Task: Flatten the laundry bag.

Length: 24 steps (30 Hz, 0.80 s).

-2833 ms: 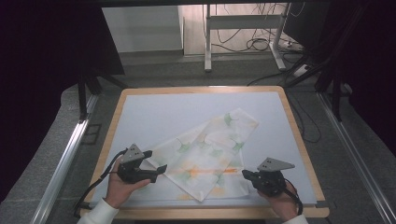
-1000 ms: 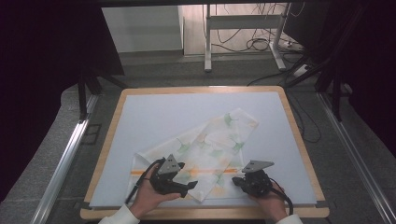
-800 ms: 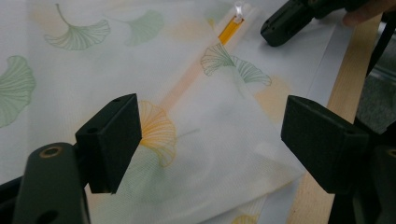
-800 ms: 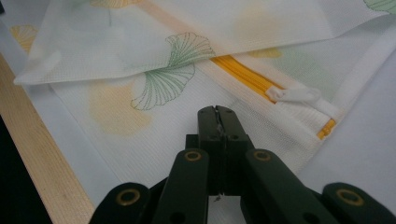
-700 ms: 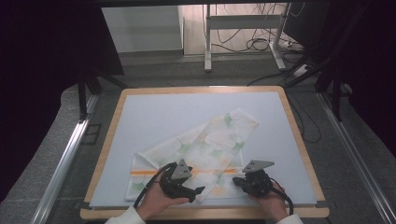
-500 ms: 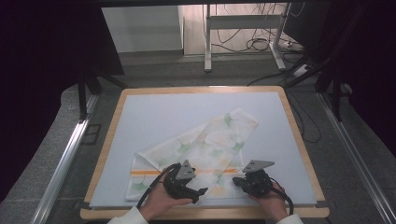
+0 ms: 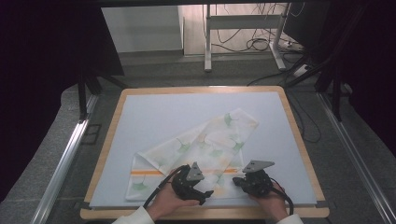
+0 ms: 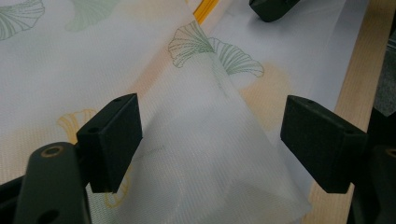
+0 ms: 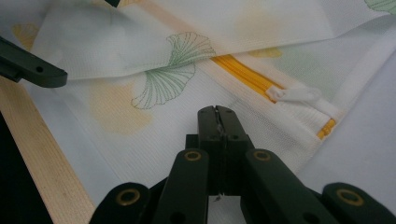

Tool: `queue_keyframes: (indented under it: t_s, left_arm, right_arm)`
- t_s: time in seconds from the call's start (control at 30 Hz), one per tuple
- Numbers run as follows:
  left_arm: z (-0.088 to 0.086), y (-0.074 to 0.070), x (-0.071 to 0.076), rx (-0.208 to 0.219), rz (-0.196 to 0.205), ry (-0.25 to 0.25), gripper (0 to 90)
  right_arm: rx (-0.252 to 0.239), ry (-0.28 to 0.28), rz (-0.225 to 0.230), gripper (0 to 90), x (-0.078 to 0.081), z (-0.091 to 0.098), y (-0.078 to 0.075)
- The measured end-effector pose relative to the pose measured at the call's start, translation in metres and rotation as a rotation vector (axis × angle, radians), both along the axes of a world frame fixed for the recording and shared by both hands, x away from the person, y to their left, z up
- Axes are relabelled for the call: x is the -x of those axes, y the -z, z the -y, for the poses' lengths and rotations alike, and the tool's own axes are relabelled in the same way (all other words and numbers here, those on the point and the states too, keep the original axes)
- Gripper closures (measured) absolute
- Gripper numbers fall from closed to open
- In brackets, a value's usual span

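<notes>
A white mesh bag (image 7: 205,140) printed with green ginkgo leaves lies slantwise on the pale blue mat (image 7: 154,112); it has an orange zipper (image 9: 247,74) with a white pull (image 9: 299,95). My left gripper (image 7: 205,192) is at the bag's near edge. In the left gripper view its jaws (image 8: 212,140) stand open, one on each side of a raised fold of mesh (image 8: 215,154) without pressing it. My right gripper (image 7: 238,179) sits just to the right, by the bag's near right corner. Its jaws (image 9: 217,112) are shut, with a thin sliver of the mesh pinched between them.
The mat lies on a table with a wooden rim (image 7: 201,212), which runs right under both hands. A black cable (image 7: 152,196) trails from the left gripper. Beyond the table stand a metal frame (image 7: 243,28) and loose floor cables (image 7: 261,44).
My left gripper has moved right along the bag's near edge, close to the right gripper, and now straddles a fold of mesh. The right gripper has stayed where it was.
</notes>
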<state>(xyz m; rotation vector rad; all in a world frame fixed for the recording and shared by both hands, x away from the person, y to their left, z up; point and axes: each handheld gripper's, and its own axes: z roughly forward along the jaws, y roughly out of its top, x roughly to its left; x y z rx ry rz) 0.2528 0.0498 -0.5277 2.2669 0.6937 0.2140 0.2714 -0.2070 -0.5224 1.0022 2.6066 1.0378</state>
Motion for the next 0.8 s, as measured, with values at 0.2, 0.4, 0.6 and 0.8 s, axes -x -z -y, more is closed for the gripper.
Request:
queue_keyframes:
  t_s: [0.2,0.4,0.6,0.8]
  left_arm:
    - [0.0014,0.006,-0.002,-0.011,-0.011,-0.005,23.7]
    - [0.0031,0.0091,-0.0019,-0.04,0.011,0.0,21.8]
    - [-0.0009,0.0098,-0.0034,-0.019,0.018,-0.012,28.9]
    - [-0.0068,0.0094,-0.0068,-0.012,0.022,-0.016,42.8]
  right_arm:
    - [0.003,0.0,0.005,89.2,0.0011,-0.0005,-0.0001]
    - [0.008,-0.002,0.011,89.2,0.0015,-0.0009,0.0]
    - [0.004,-0.001,0.01,89.2,0.0013,-0.0006,0.0002]
    - [0.005,0.0,0.01,89.2,0.0015,-0.0007,0.0002]
